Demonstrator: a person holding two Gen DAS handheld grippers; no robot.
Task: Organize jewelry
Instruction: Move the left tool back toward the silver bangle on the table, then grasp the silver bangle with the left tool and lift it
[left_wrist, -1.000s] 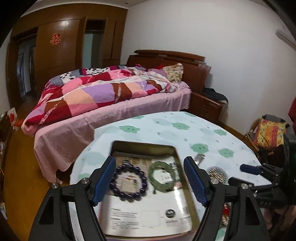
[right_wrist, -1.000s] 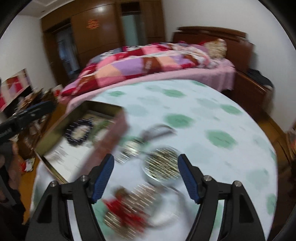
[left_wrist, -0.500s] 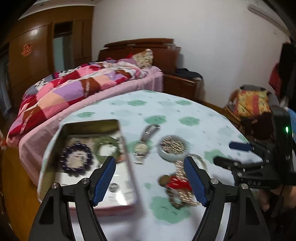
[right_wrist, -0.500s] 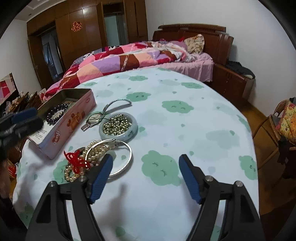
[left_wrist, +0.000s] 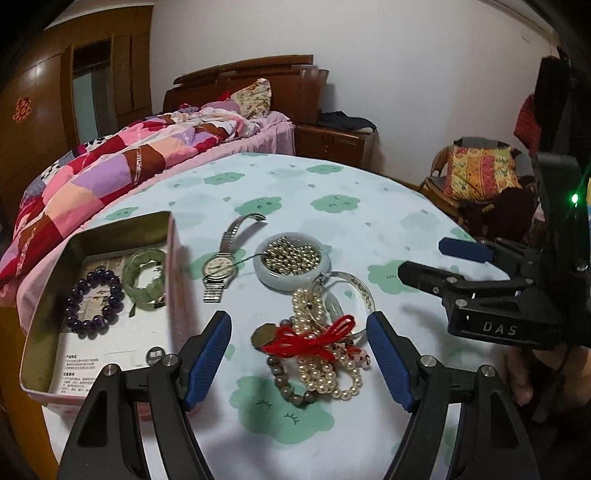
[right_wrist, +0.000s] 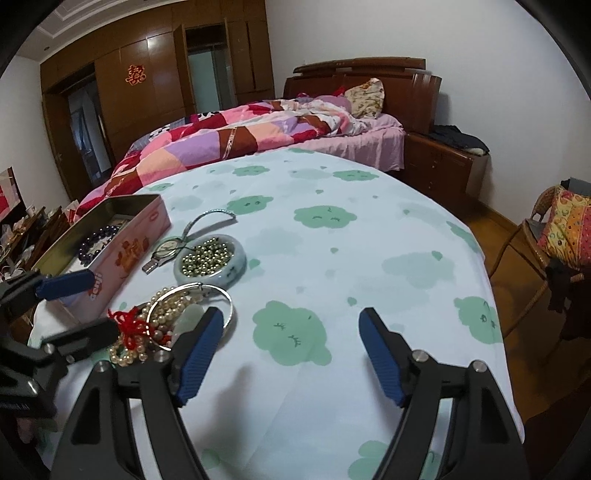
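Observation:
A pink tin box (left_wrist: 173, 258) (right_wrist: 129, 240) sits at the table's left and holds a purple bead bracelet (left_wrist: 94, 299) and a green jade bangle (left_wrist: 144, 278). Beside it lie a silver watch (left_wrist: 219, 266) (right_wrist: 168, 251), a pale bangle filled with gold beads (left_wrist: 291, 262) (right_wrist: 208, 260), and a tangled pile of pearl strands with a red knot (left_wrist: 321, 343) (right_wrist: 155, 325) under a silver bangle (left_wrist: 364, 291). My left gripper (left_wrist: 299, 354) is open, its jaws on either side of the pile. My right gripper (right_wrist: 290, 350) is open and empty over bare cloth to the right of the pile.
The round table has a white cloth with green clouds (right_wrist: 351, 258). A bed with a patchwork quilt (right_wrist: 240, 136) stands behind it. A nightstand (right_wrist: 443, 166) and a wicker chair with a cushion (right_wrist: 561, 229) stand at the right.
My left gripper has swung right from over the tin box to over the pearl pile. My right gripper has drawn back and right, away from the jewelry. Both stayed open.

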